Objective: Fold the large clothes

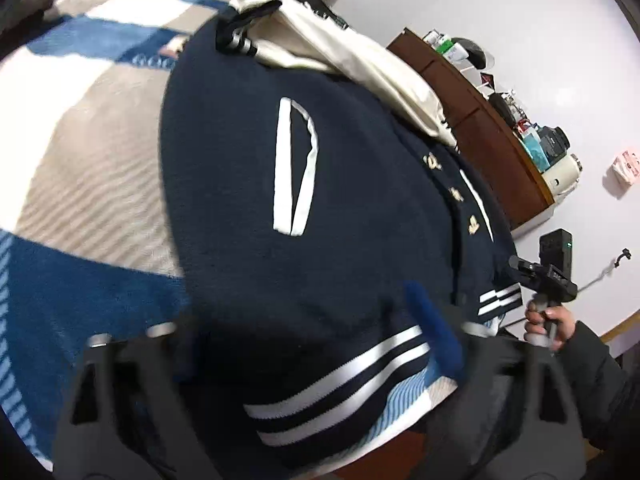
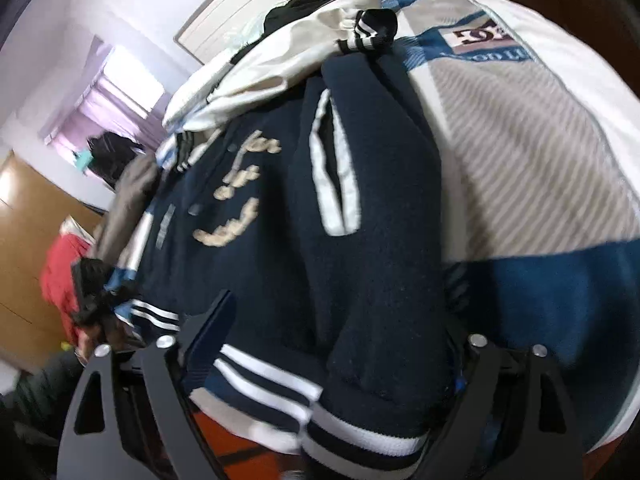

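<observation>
Blue, white and beige blanket (image 1: 80, 152) covers the bed; navy varsity jacket (image 1: 240, 200) lies on it, cream sleeves (image 1: 360, 60) folded across the top. Left gripper (image 1: 304, 344) and right gripper (image 2: 320, 364) each straddle the striped hem (image 2: 280, 392); whether the pads pinch it, can't tell.

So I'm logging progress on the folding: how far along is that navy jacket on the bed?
Early. Done: the navy jacket lies spread front-up on the checked blanket, cream sleeves bunched at the far end. In hand: both grippers are at the striped hem, which sits between the left gripper fingers and the right gripper fingers; whether either grips is unclear. Left: every fold of sleeves and body.
</observation>
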The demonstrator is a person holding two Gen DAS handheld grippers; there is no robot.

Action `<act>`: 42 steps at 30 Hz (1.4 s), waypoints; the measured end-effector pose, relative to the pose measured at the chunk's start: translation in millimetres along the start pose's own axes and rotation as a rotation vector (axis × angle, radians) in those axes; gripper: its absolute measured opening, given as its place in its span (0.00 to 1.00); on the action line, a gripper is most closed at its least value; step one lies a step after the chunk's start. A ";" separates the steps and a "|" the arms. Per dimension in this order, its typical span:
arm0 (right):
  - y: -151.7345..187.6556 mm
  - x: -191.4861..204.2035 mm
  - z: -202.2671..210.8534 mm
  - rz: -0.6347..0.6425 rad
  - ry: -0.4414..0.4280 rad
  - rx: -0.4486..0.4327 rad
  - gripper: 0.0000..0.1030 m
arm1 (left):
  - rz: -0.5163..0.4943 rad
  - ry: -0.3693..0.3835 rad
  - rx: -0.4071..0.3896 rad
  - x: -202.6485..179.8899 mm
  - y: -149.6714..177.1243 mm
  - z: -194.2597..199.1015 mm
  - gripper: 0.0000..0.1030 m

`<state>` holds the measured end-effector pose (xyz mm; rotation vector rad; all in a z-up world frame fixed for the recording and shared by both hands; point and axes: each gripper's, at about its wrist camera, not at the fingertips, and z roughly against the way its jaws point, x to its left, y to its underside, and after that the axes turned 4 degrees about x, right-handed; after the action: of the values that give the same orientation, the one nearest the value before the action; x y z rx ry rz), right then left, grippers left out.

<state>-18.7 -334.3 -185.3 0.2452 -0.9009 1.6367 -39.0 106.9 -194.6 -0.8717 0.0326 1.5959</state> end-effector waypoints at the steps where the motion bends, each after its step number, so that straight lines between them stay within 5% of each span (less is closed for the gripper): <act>1: 2.2 5.0 1.3 0.000 -0.019 -0.007 0.46 | 0.005 -0.011 -0.013 0.3 0.1 3.0 0.52; 5: 9.6 1.3 -8.8 -0.069 0.072 -0.013 0.47 | 0.073 0.008 0.023 10.3 -0.3 -5.0 0.59; 11: 8.4 -4.9 -9.8 -0.143 0.086 -0.022 0.53 | 0.063 -0.024 0.064 1.2 -4.8 -14.8 0.65; 16: 19.3 14.8 -1.3 -0.103 0.176 -0.001 0.55 | 0.072 -0.082 0.087 11.0 -5.4 -9.5 0.32; 18: 24.7 15.3 -1.2 -0.099 0.184 -0.002 0.55 | 0.092 -0.060 0.091 16.9 -5.0 -6.3 0.27; 20: 25.5 13.8 -3.9 -0.109 0.184 0.014 0.29 | 0.092 -0.051 0.088 16.4 -5.8 -3.8 0.19; 25: 25.0 8.6 10.6 -0.172 0.071 -0.039 0.17 | 0.083 0.006 0.054 7.2 -10.8 10.7 0.14; 34: 15.0 50.0 54.6 -0.113 -0.114 -0.144 0.16 | 0.085 0.214 -0.090 -16.0 -34.2 66.3 0.13; 42: 14.6 83.4 84.8 -0.019 -0.104 -0.146 0.16 | 0.004 0.220 -0.085 -33.0 -20.2 92.1 0.12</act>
<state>-81.8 -328.9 -83.6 0.2389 -1.0885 1.5439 -69.6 128.7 -102.0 -1.1107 0.1229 1.5074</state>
